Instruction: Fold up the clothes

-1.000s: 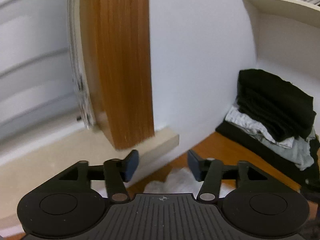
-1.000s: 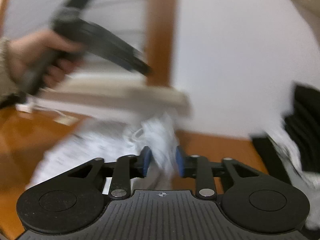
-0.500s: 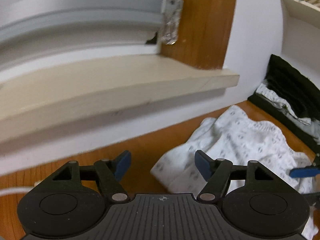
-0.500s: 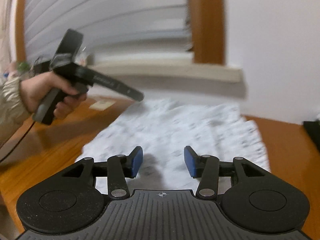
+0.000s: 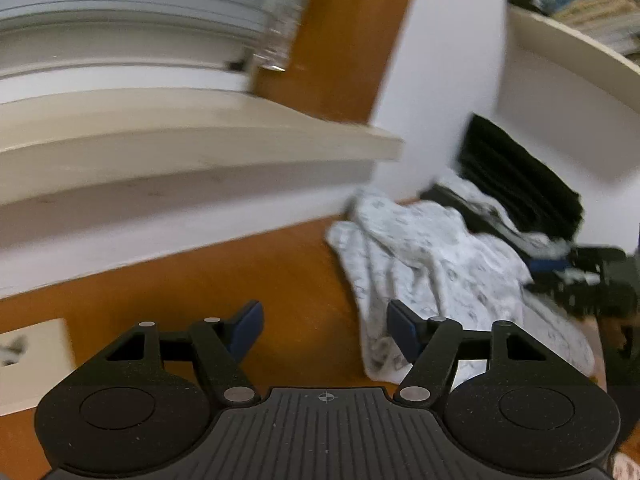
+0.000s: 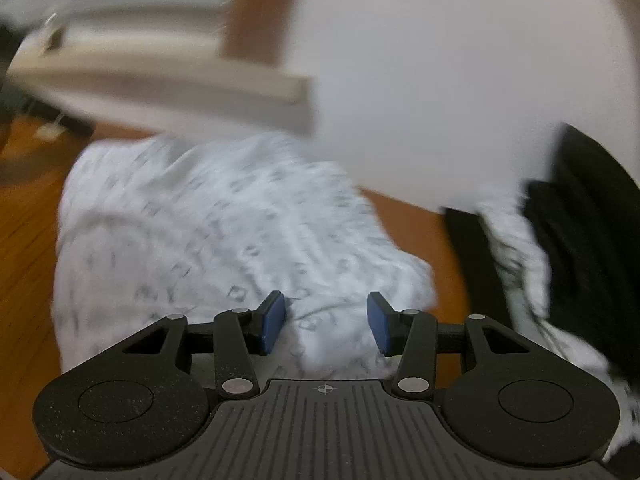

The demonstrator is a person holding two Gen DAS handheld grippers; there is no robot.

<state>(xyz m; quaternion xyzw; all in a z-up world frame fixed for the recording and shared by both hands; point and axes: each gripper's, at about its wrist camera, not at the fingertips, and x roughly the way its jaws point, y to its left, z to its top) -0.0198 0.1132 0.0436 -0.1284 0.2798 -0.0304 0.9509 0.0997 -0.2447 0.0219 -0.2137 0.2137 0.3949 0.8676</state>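
Observation:
A white garment with a small grey print [image 5: 436,264] lies crumpled on the orange wooden table [image 5: 224,280] near the wall; it also fills the middle of the right wrist view [image 6: 224,232]. My left gripper [image 5: 322,330] is open and empty over bare table, with the garment's edge by its right finger. My right gripper [image 6: 326,322] is open just above the garment's near edge, and its dark body shows at the right of the left wrist view [image 5: 584,276].
A pile of black and white clothes [image 5: 516,184] sits against the wall at the right, also in the right wrist view [image 6: 576,216]. A cream window sill [image 5: 192,140] juts out above the table. A shelf with books [image 5: 576,8] hangs at upper right.
Both grippers have come down from facing the wall and window to the table. My right gripper, nearly shut around white cloth a second ago, is now open. The garment now lies more bunched toward the clothes pile.

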